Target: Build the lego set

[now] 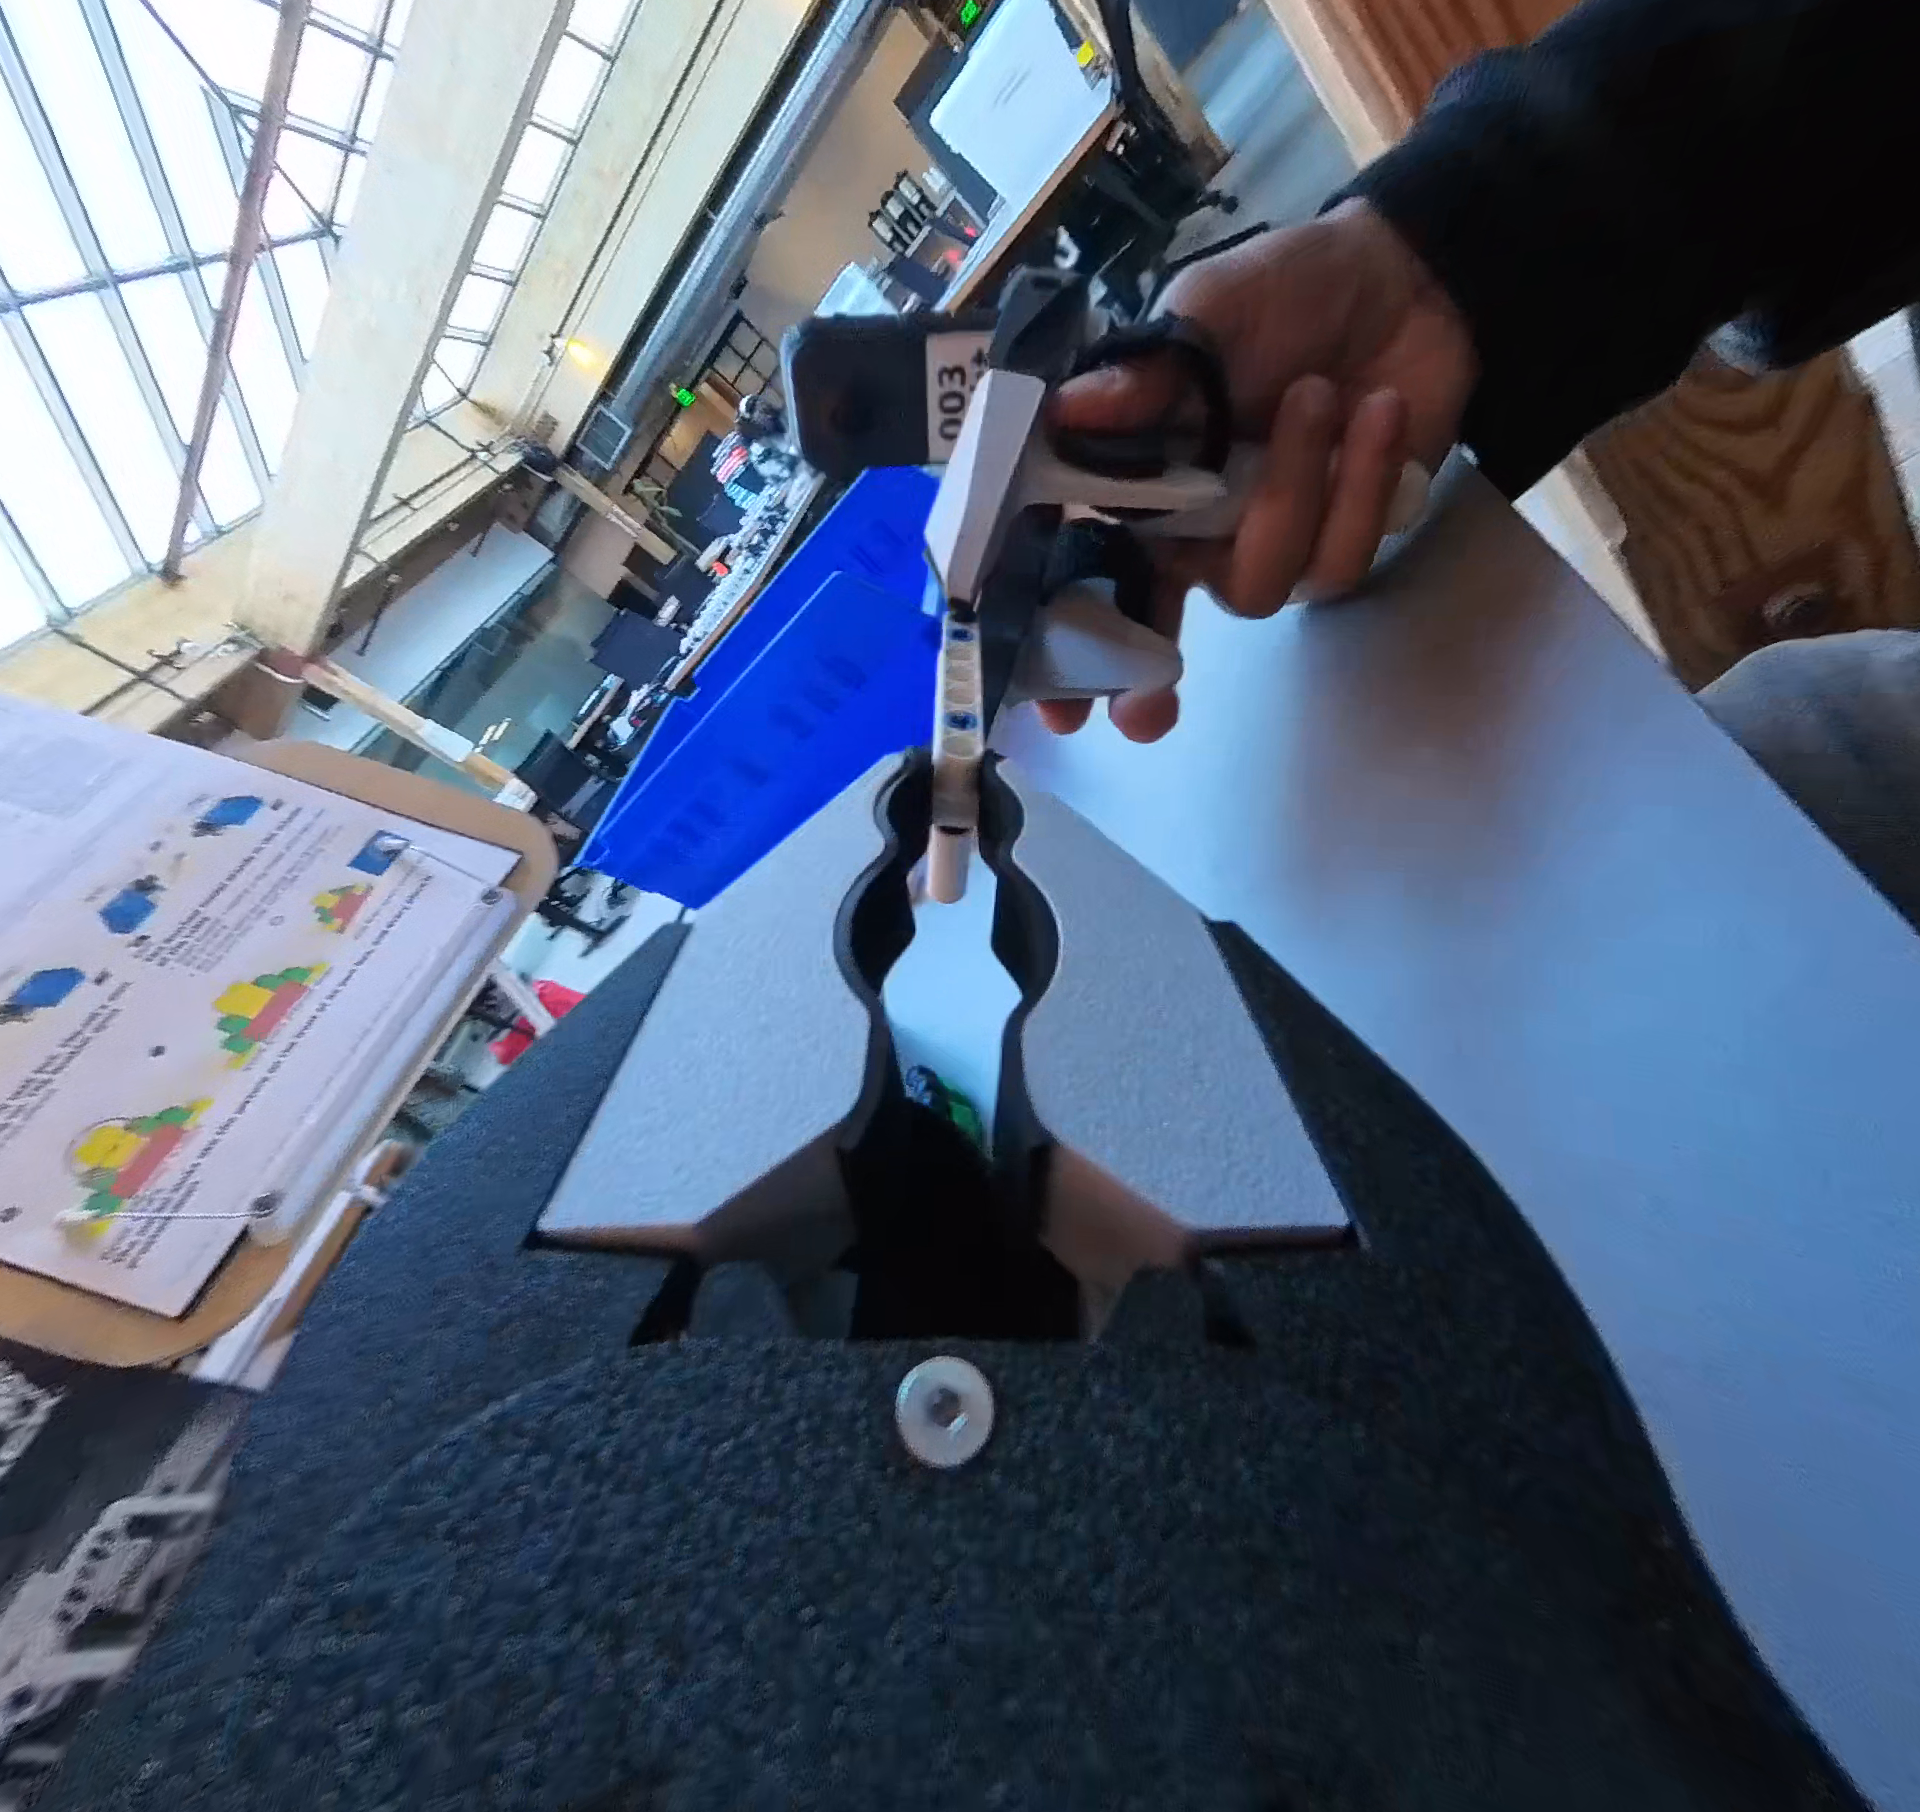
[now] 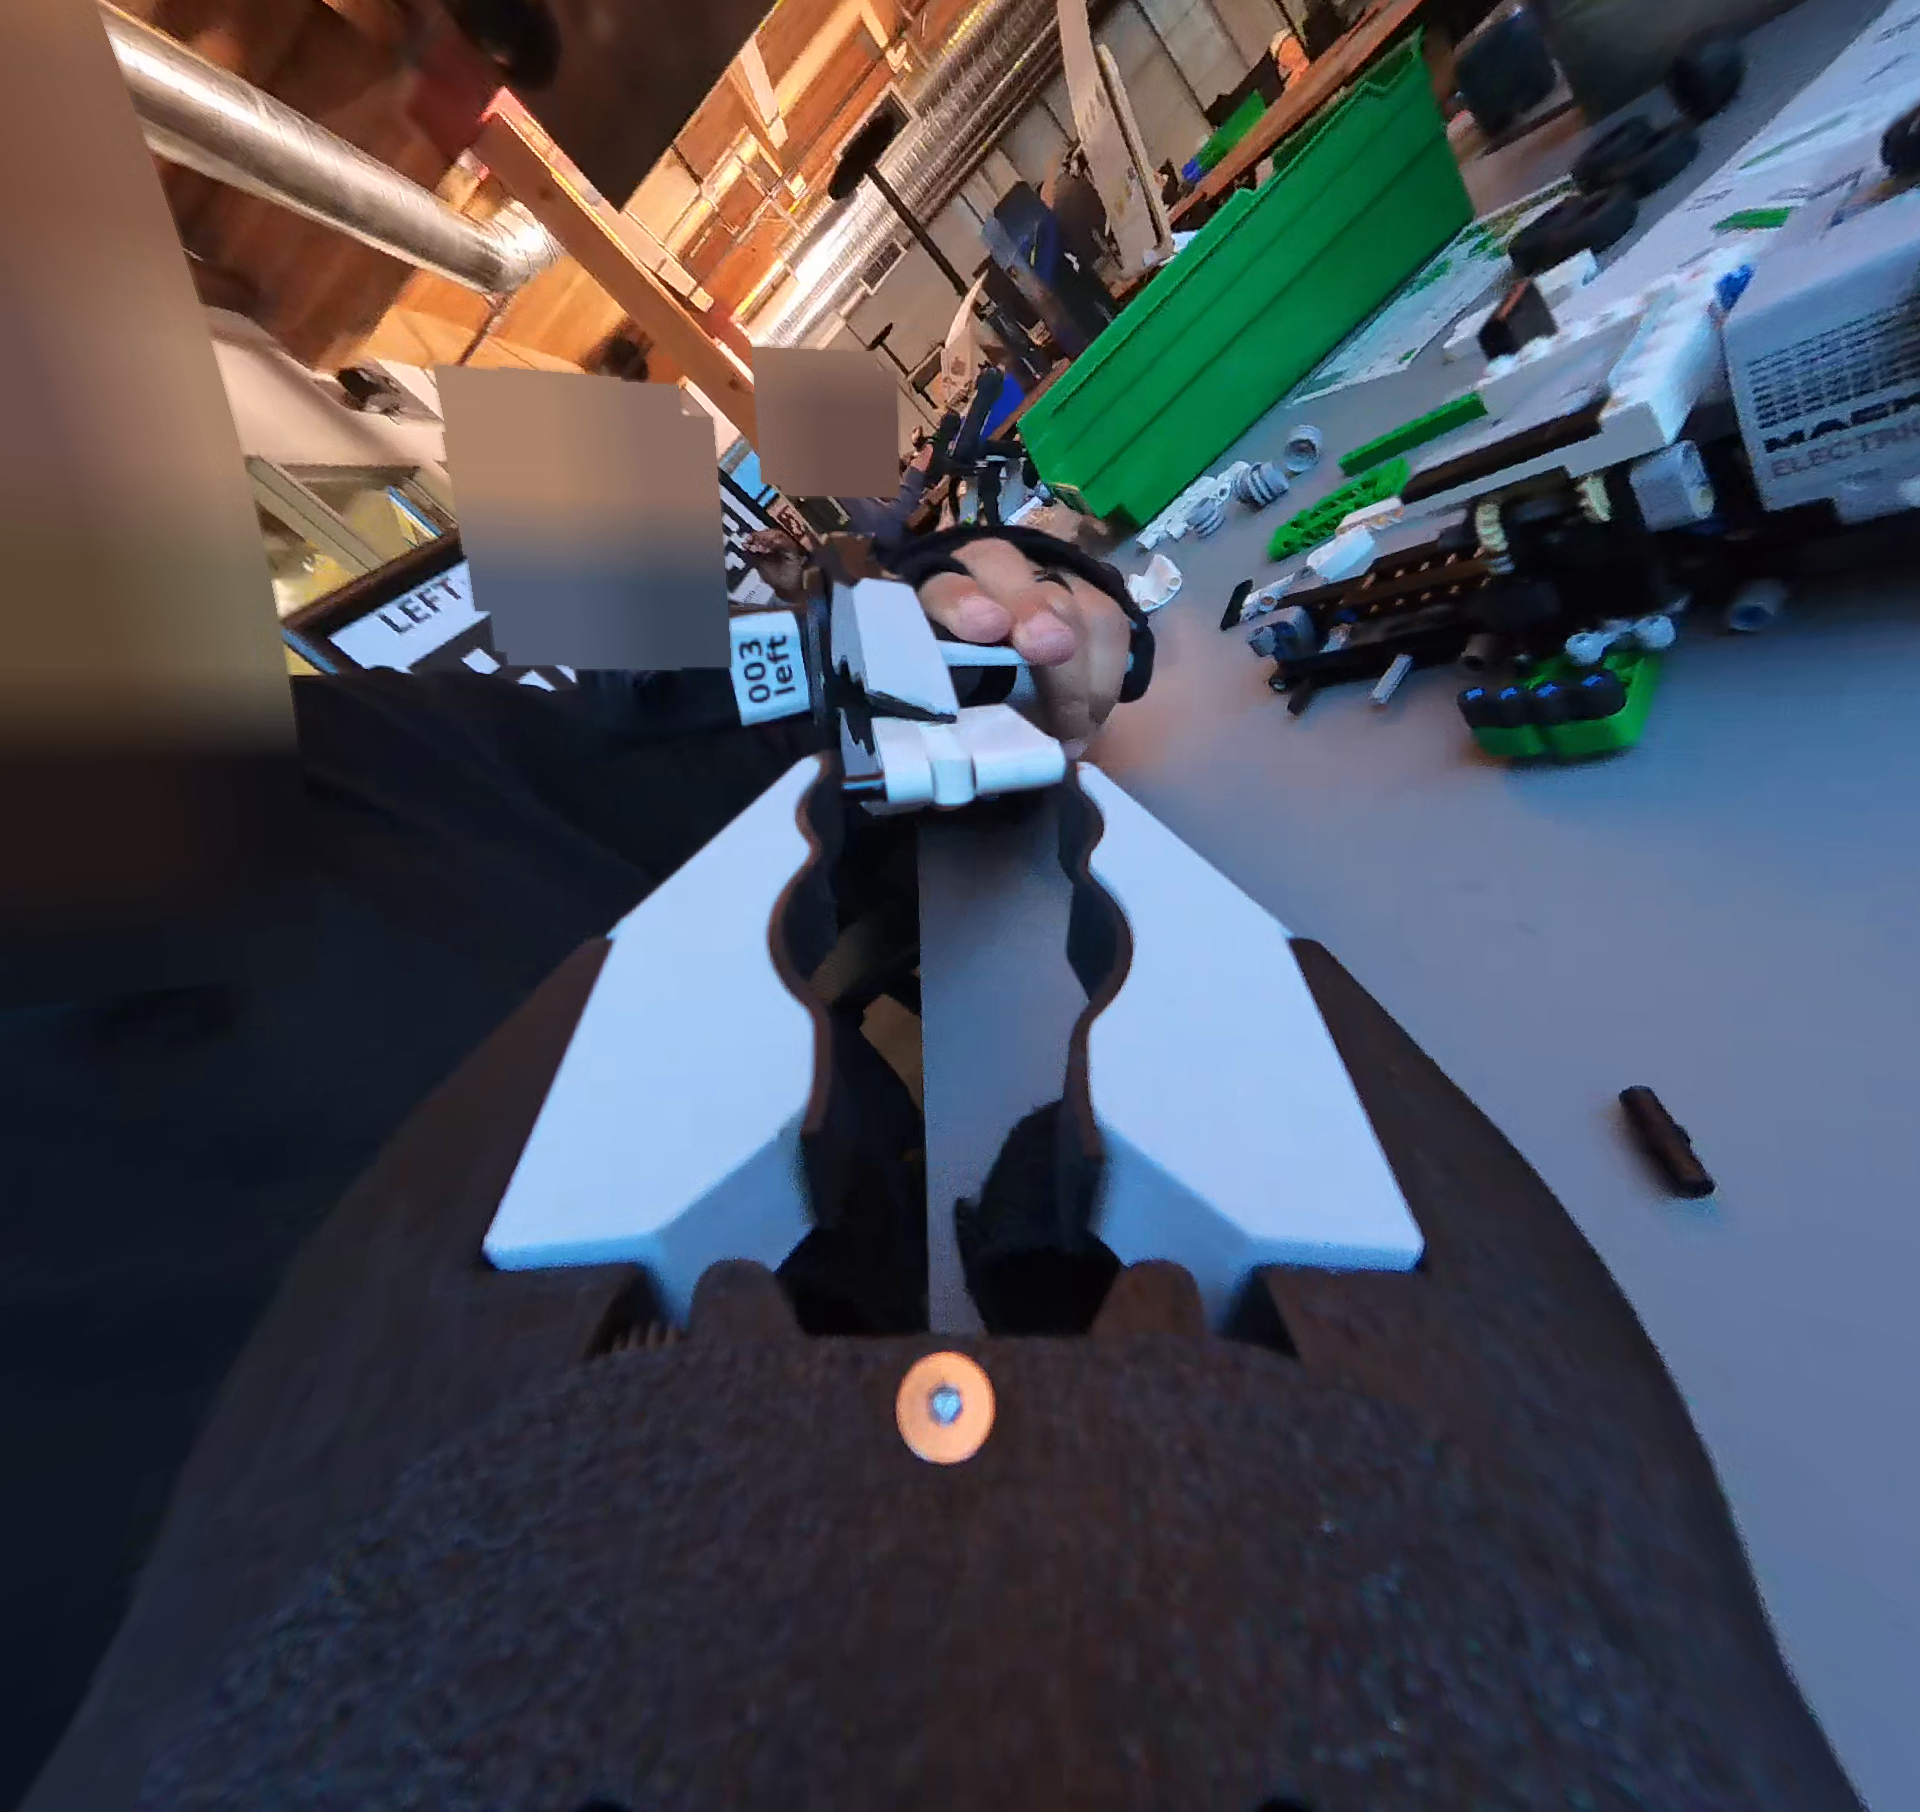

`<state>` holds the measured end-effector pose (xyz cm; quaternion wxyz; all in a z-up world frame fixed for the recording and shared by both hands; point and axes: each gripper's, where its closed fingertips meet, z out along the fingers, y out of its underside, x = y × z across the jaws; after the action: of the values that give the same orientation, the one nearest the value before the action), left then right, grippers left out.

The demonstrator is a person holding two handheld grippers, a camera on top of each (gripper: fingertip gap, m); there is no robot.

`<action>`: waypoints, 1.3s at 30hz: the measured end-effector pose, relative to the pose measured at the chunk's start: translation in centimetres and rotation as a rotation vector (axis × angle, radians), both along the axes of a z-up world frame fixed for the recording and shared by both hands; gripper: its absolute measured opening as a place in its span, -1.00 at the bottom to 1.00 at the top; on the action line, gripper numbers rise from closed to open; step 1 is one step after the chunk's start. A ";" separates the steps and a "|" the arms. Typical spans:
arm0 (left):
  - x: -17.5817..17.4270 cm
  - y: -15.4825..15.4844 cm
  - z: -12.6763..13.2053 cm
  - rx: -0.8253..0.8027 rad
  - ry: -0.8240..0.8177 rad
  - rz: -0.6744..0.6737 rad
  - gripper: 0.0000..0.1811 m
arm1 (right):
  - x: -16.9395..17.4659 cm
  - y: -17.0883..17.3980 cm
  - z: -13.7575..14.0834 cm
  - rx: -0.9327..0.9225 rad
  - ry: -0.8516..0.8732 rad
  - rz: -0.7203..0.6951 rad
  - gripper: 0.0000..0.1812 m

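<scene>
Holding a white lego beam [image 1: 954, 713] between them, the two grippers meet above the grey table [image 1: 1455, 879]. The beam is long and thin, with a row of round holes and small blue pins in it. In the left wrist view the left gripper [image 1: 951, 806] has its fingertips narrow around the lower part of the beam, where a white peg sticks out. The upper end of the beam goes into the tips of the right gripper [image 1: 966, 609], which a hand [image 1: 1278, 432] in a dark sleeve holds.

In the right wrist view the right gripper [image 2: 951, 791] is closed to a moderate gap on the white piece [image 2: 961, 760] at its tips, which looks like a flat block seen from this side. Just behind it the left gripper [image 2: 883, 682] and its hand [image 2: 1039, 630] stand close.

On the table to the right lies the half-built lego truck [image 2: 1507, 557], black, white and green, with gears inside. Loose green and white parts [image 2: 1309, 515] lie near it, and a small dark rod [image 2: 1665, 1154] lies apart, closer to the camera. A green plastic bin [image 2: 1247, 328] stands behind the parts; what is in it I cannot tell. Black wheels [image 2: 1621, 173] lie farther back.

In the left wrist view a blue bin [image 1: 790, 713] stands at the table's far edge, its inside hidden. A printed instruction sheet [image 1: 208, 983] on a wooden board is at the left.
</scene>
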<state>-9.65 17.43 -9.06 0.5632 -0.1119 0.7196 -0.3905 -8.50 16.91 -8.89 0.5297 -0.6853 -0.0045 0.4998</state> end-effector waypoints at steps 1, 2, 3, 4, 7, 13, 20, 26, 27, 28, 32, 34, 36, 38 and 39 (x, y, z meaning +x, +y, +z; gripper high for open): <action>-0.1 -0.1 0.1 -0.023 0.015 -0.017 -0.93 | -0.1 -0.2 0.1 0.034 -0.056 -0.014 -0.55; -0.1 -0.2 0.1 -0.060 0.049 -0.041 -0.93 | 0.0 -0.4 0.1 0.096 -0.176 -0.050 -0.51; -0.2 -0.2 0.1 -0.115 0.096 -0.074 -0.93 | 0.3 -0.5 0.1 0.167 -0.343 -0.108 -0.46; -0.3 -0.3 0.2 -0.179 0.141 -0.112 -0.93 | 0.3 -0.7 0.2 0.236 -0.523 -0.139 -0.46; -0.8 -1.0 0.3 -0.291 0.215 -0.220 -0.93 | -1.0 -0.7 0.5 0.351 -0.885 -0.141 -0.58; -1.2 -1.8 -0.1 -0.288 0.237 -0.257 -0.92 | -2.9 -0.7 0.7 0.448 -0.917 -0.065 -0.91; 0.0 -0.6 -1.1 -0.608 0.586 -0.237 -0.52 | -1.0 -0.7 0.5 0.500 -1.338 -0.202 -0.94; -0.7 -1.1 1.1 -0.963 0.772 -0.448 -0.56 | -2.7 -0.8 1.1 0.661 -1.572 -0.274 -0.94; -0.8 -1.2 1.0 -0.970 0.792 -0.460 -0.59 | -2.6 -0.7 1.3 0.673 -1.579 -0.298 -0.94; -0.9 -1.4 0.7 -0.958 0.805 -0.463 -0.60 | -2.7 -0.6 1.6 0.686 -1.566 -0.313 -0.94; -1.3 -1.5 0.9 -0.976 0.831 -0.501 -0.63 | -3.1 -0.6 1.8 0.703 -1.551 -0.321 -0.94; -1.6 -1.7 1.0 -1.000 0.863 -0.534 -0.64 | -3.4 -0.6 2.0 0.697 -1.491 -0.314 -0.94; -1.9 -2.1 0.9 -0.999 0.890 -0.562 -0.64 | -3.8 -0.5 1.7 0.703 -1.493 -0.294 -0.93; -2.0 -2.1 0.9 -1.004 0.901 -0.573 -0.64 | -4.0 -0.4 1.7 0.716 -1.512 -0.298 -0.93; -2.0 -2.1 0.8 -0.997 0.902 -0.574 -0.64 | -4.0 -0.4 1.7 0.711 -1.509 -0.296 -0.93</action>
<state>-11.69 15.33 -8.23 -0.0303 -0.3119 0.6192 -0.7200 -12.49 16.51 -7.17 0.6287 -0.6215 -0.4238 -0.1971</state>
